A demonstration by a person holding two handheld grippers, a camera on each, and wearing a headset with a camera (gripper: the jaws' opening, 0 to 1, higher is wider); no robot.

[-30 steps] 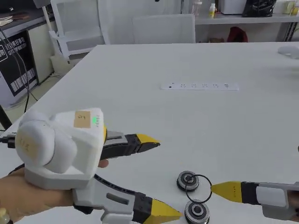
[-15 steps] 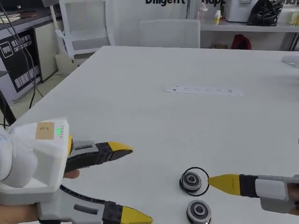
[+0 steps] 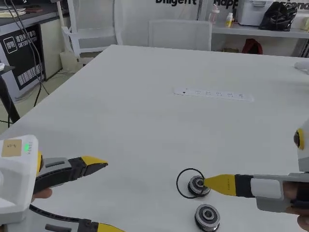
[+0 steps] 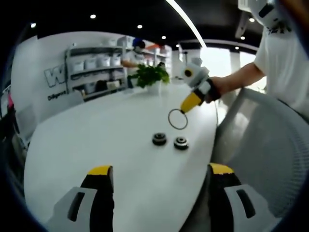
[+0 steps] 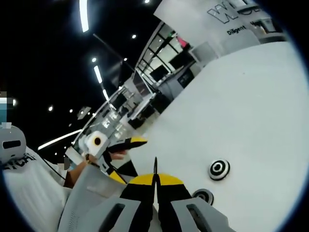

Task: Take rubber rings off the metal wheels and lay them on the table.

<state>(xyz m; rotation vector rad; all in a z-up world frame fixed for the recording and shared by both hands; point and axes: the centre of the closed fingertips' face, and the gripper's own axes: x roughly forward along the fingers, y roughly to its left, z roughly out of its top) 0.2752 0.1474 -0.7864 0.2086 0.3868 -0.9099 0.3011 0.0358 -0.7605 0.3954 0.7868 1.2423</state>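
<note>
Two metal wheels with dark rims stand close together on the white table [image 3: 145,111]: one [image 3: 197,185] nearer the middle, the other [image 3: 207,215] by the front edge. My right gripper [image 3: 208,182] is shut on a thin black rubber ring [image 3: 179,183] at its yellow tip. In the left gripper view that ring [image 4: 177,119] hangs in the air from the right gripper [image 4: 185,108], above the wheels [image 4: 159,138] [image 4: 181,142]. My left gripper [image 3: 104,195] is open at the lower left, apart from the wheels, nothing between its fingers [image 4: 99,174].
A white power strip [image 3: 213,94] lies further back on the table. A white chair [image 3: 179,35] stands behind the far edge and shelves [image 3: 89,34] at the back left. A person in a white shirt [image 4: 282,58] holds the right gripper.
The right gripper's tip has moved left over the nearer-middle wheel, carrying the ring with it. The left gripper has drawn back to the lower left. The head camera has tilted.
</note>
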